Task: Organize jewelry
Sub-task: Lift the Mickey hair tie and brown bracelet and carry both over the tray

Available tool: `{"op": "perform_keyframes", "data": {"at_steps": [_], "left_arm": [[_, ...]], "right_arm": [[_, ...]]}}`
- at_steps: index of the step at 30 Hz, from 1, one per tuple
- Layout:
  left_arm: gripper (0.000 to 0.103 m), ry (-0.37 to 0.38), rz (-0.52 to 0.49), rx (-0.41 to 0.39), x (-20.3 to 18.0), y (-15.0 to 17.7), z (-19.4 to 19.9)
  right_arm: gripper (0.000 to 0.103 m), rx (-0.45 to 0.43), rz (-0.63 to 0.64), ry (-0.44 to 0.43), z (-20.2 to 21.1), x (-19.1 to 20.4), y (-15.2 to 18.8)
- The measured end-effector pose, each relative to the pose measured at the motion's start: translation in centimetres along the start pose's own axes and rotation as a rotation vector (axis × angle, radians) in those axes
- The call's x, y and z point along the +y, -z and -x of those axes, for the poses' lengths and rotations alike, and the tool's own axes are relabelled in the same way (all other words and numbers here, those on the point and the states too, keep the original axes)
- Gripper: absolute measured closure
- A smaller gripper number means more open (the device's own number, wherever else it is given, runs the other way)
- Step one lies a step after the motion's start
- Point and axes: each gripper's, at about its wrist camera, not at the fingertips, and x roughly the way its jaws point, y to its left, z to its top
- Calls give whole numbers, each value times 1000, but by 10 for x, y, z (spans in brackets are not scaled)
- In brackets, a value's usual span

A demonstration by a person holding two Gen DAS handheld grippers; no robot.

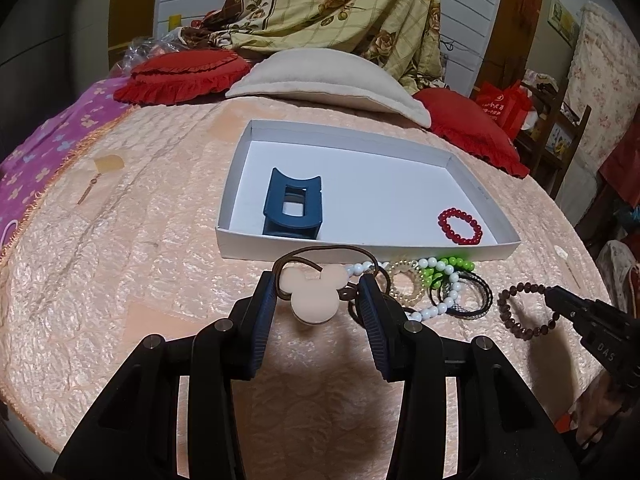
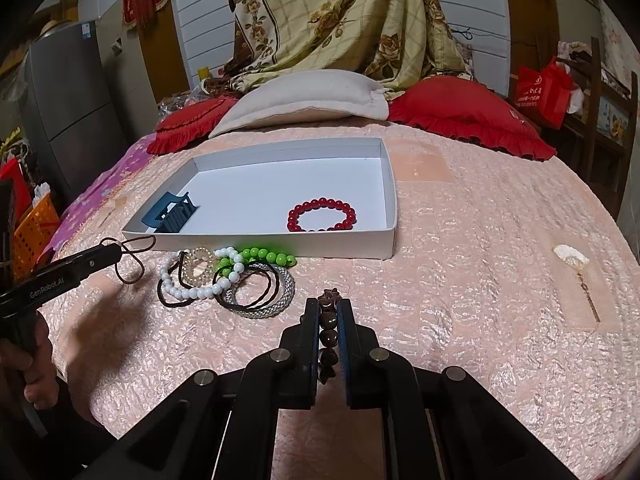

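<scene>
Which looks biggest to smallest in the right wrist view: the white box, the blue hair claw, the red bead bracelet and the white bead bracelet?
1. white box, clearly largest.
2. white bead bracelet and red bead bracelet: similar; the white one lies nearer the camera, so unranked.
3. blue hair claw, smallest as it looks here.

Red cushions flank a beige pillow — floral blanket behind.

The box is white, holding a navy clip and red beads. Outside lie white pearls, green beads, brown beads and a peach mouse-shaped charm on the pink quilt. The pillows are red.
</scene>
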Motion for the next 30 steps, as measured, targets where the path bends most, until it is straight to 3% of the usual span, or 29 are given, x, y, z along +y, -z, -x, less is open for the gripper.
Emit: {"op": "perform_keyframes", "data": {"at_steps": [13,21,26,30], "left_arm": [[62,55,23,-35,1,-7,9],[62,79,2,-63,-14,-42,6],[62,103,-32,-49,-32,-77,-22],[62,109,-52,-25,-46,-82,-57]], "right_arm": [[95,-92,1,-21,17,4,-20],[95,-154,10,-48,24,11,-58],[95,-191,7,-53,16,11,-96],[95,-187,-7,-53,-8,8,-120]]}}
